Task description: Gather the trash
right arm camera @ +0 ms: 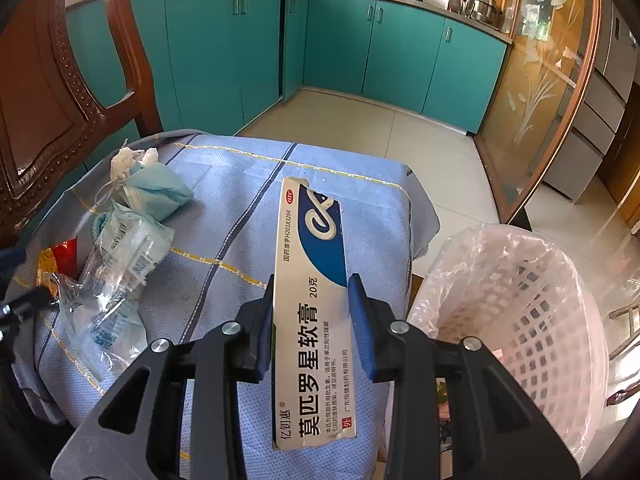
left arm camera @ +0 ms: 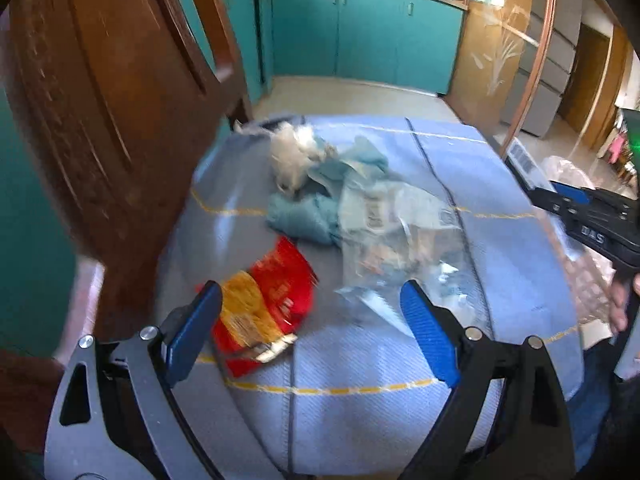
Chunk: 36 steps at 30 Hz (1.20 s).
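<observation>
Chair back (left arm camera: 100, 120) beside littered cloth (left arm camera: 360, 412).

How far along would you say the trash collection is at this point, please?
Done: nothing visibly lies in the lined basket. In hand: the right gripper clamps the ointment box; the left gripper is open above the red snack wrapper. Left: the clear plastic bag, blue mask and white tissue.

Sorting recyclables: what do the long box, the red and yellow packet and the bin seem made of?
Long box: printed glossy card, probably; torn white edges. Red and yellow packet: shiny crinkled plastic film or foil. Bin: pale lattice plastic, lined with a thin translucent bag.
</observation>
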Motion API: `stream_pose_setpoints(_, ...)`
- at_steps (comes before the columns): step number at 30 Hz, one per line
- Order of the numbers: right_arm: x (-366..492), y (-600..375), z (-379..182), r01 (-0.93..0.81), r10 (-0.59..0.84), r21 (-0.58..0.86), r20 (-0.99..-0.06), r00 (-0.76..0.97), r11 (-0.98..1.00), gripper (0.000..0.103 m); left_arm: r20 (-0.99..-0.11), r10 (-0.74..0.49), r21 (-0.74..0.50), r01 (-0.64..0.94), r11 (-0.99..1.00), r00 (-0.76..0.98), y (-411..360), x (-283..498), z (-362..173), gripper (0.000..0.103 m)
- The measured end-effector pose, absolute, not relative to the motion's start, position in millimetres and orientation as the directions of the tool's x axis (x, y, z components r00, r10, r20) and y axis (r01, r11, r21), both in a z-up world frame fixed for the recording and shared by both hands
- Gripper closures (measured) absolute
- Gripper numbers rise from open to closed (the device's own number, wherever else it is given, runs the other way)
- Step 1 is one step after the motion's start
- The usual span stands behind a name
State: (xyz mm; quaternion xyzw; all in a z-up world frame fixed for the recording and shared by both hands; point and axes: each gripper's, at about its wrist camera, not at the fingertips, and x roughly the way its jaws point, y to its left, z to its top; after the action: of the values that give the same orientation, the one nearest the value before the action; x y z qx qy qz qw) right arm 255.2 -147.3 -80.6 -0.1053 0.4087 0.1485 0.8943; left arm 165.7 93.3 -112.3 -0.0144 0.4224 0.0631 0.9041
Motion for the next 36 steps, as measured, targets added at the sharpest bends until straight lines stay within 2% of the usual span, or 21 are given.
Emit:
stream_pose_setpoints(2,255,-146,-81,-0.355,0.181,-0.068,-0.762,0.622,0.933,0.069,-0.770,0.143,0.057,-0.155,0.986,0.622,93,171,-112,0.013)
stream_pose_setpoints(6,254,-146,-83,-0.359,0.180,-0.072,-0.765,0.618,0.930,0.069,-0.796,0.121,0.014,-0.183,0.983,0.594,102,178,-121,0.013)
stream_pose_setpoints(10,253,-145,-83,-0.365,0.183,-0.072,-0.766,0.616,0.928,0.069,-0.818,0.105,0.000,-0.182,0.983,0.566,103,192,-136,0.035)
stream_pose_setpoints(14,253,-146,-83,-0.366,0.183,-0.072,-0.767,0.615,0.928,0.069,-0.815,0.076,-0.032,-0.176,0.984,0.574,100,193,-138,0.035)
stream_pose_setpoints(15,253,-146,-84,-0.366,0.182,-0.073,-0.768,0.614,0.928,0.069,-0.814,0.075,-0.026,-0.166,0.986,0.576,98,193,-138,0.041)
stream_pose_setpoints(16,253,-145,-84,-0.366,0.182,-0.073,-0.768,0.614,0.928,0.069,-0.815,0.061,-0.030,-0.146,0.989,0.577,95,194,-139,0.054)
stream_pose_setpoints(17,253,-145,-84,-0.367,0.183,-0.073,-0.768,0.614,0.927,0.069,-0.816,0.033,-0.051,-0.130,0.990,0.577,93,195,-140,0.059)
stream_pose_setpoints(19,253,-144,-83,-0.371,0.184,-0.074,-0.767,0.614,0.926,0.069,-0.820,-0.034,-0.113,-0.102,0.988,0.572,89,197,-141,0.075)
stream_pose_setpoints(21,253,-143,-83,-0.371,0.183,-0.075,-0.767,0.614,0.926,0.069,-0.819,-0.098,-0.153,-0.051,0.987,0.566,80,197,-140,0.079)
stream_pose_setpoints(23,253,-145,-83,-0.367,0.182,-0.073,-0.767,0.615,0.927,0.069,-0.801,-0.161,-0.193,0.006,0.981,0.576,71,194,-131,0.076)
stream_pose_setpoints(24,254,-145,-83,-0.364,0.182,-0.072,-0.767,0.615,0.928,0.069,-0.789,-0.166,-0.191,0.021,0.981,0.591,68,193,-124,0.059)
stream_pose_setpoints(25,254,-146,-83,-0.362,0.181,-0.071,-0.767,0.615,0.930,0.069,-0.778,-0.153,-0.177,0.021,0.984,0.609,66,193,-117,0.032)
stream_pose_setpoints(26,254,-147,-83,-0.359,0.180,-0.070,-0.767,0.616,0.931,0.069,-0.754,-0.125,-0.153,0.013,0.988,0.645,65,193,-107,0.024)
stream_pose_setpoints(27,254,-148,-83,-0.357,0.179,-0.070,-0.767,0.616,0.931,0.069,-0.735,-0.097,-0.126,0.005,0.992,0.671,65,194,-100,0.021)
stream_pose_setpoints(29,254,-148,-83,-0.358,0.180,-0.069,-0.767,0.616,0.931,0.069,-0.732,-0.042,-0.075,-0.018,0.997,0.680,66,203,-93,0.021)
stream_pose_setpoints(33,254,-145,-84,-0.369,0.184,-0.073,-0.768,0.613,0.927,0.069,-0.789,0.099,0.012,-0.145,0.989,0.607,79,250,-107,0.021)
stream_pose_setpoints(36,252,-142,-83,-0.381,0.193,-0.073,-0.765,0.615,0.922,0.069,-0.829,0.148,0.050,-0.190,0.980,0.540,86,279,-131,0.021)
